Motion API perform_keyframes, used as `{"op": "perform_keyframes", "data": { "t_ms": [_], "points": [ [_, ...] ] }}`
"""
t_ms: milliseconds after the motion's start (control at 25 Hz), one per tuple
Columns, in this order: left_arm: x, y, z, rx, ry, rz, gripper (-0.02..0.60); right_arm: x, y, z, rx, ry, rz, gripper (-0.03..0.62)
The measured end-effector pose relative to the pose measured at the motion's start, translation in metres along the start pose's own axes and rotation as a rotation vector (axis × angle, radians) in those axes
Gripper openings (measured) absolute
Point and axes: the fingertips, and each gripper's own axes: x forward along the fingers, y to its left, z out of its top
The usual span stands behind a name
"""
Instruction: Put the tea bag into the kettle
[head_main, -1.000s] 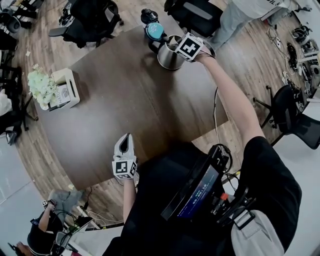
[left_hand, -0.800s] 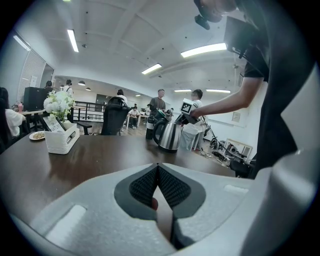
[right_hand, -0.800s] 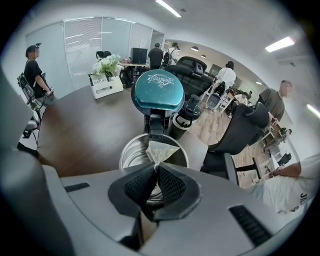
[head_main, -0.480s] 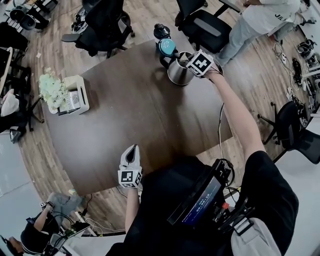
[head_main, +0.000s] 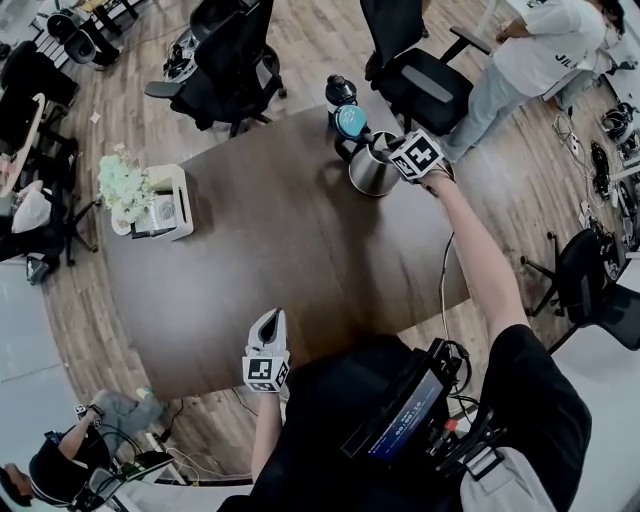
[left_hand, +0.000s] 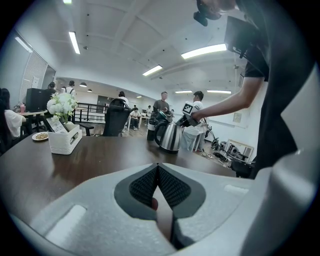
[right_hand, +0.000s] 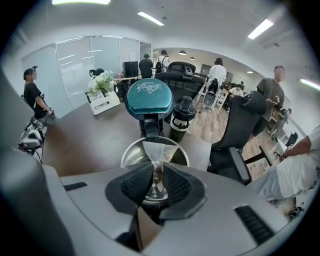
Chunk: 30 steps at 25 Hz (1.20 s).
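Logged right claw (right_hand: 159, 171) opening round tea bag (right_hand: 159, 150), open kettle (right_hand: 128, 154) directly beneath it, left claw (left_hand: 158, 169) closed; might've clung to pad, dropped outside rim.

Right tool (right_hand: 158, 172) opening, bag (right_hand: 161, 150) between — arm (head_main: 480, 260) outstretched

We record the kettle (head_main: 372, 172) as polished, mirror-bright steel and its lid (right_hand: 149, 99) as glossy teal plastic. The tea bag (right_hand: 160, 151) looks like thin, translucent mesh. The worktop (head_main: 270, 260) is dark wood grain with a smooth satin finish. The left gripper (left_hand: 158, 167) shows matt pale plastic; its pads (left_hand: 145, 187) are black and ribbed.
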Motion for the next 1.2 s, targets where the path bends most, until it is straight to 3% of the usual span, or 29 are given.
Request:
{"op": "perform_keyframes", "data": {
  "t_ms": [480,840,1200],
  "points": [
    [-0.012,0.000,0.002,0.007,-0.023,0.013,0.003,-0.010,0.008,0.005,0.013,-0.053,-0.019,0.098],
    [-0.032,-0.002,0.002,0.020,-0.032,0.005,0.004,-0.045,0.019,0.019,0.113,-0.195,-0.060,0.097],
    [-0.061,0.004,0.005,0.046,-0.041,-0.023,0.003,-0.091,0.058,0.033,0.188,-0.343,-0.065,0.097]
  ]
}}
